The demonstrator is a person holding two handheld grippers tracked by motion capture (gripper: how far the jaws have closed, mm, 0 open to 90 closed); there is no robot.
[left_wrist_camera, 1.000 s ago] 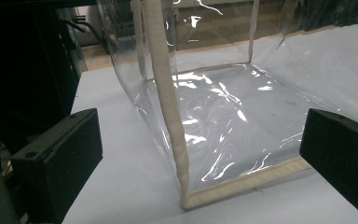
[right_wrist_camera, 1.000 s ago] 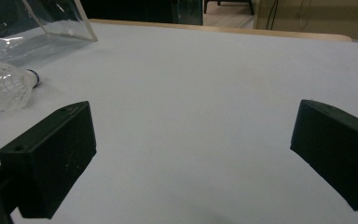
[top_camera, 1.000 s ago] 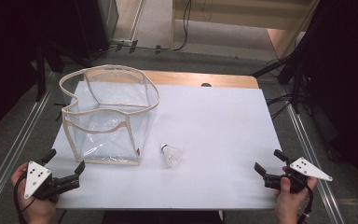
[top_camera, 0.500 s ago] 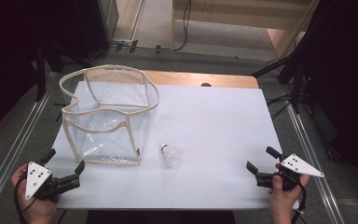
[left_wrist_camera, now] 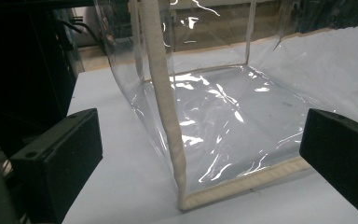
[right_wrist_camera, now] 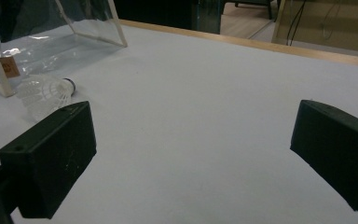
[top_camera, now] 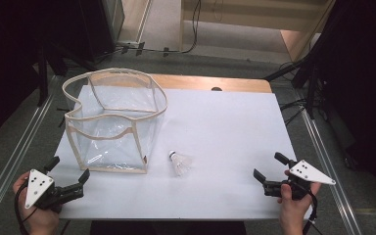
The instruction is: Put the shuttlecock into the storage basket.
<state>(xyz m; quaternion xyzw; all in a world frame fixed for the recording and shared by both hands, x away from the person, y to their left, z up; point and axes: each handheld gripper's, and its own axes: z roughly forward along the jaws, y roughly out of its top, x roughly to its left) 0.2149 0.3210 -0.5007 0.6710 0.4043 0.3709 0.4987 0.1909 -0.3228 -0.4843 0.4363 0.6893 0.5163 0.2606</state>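
A clear plastic bag [top_camera: 110,122] with cream trim stands open on the white table [top_camera: 225,132] at the left. Just right of its front corner lies a white shuttlecock [top_camera: 180,163], dark cork pointing away. My left gripper [top_camera: 68,174] is open at the table's front left corner, facing the bag's near corner [left_wrist_camera: 179,186], empty. At the front right, my right gripper [top_camera: 269,169] is open and empty, aimed left across the table. In the right gripper view, the shuttlecock [right_wrist_camera: 46,93] lies beyond the left jaw, beside the bag [right_wrist_camera: 51,42].
A wooden strip [top_camera: 210,82] runs along the table's far edge. Metal rails [top_camera: 323,147] flank both sides, with dark stands and cables on the floor beyond.
My right gripper has shifted left and slightly inward over the table's front right corner. The left gripper has barely moved. Bag and shuttlecock are unmoved.
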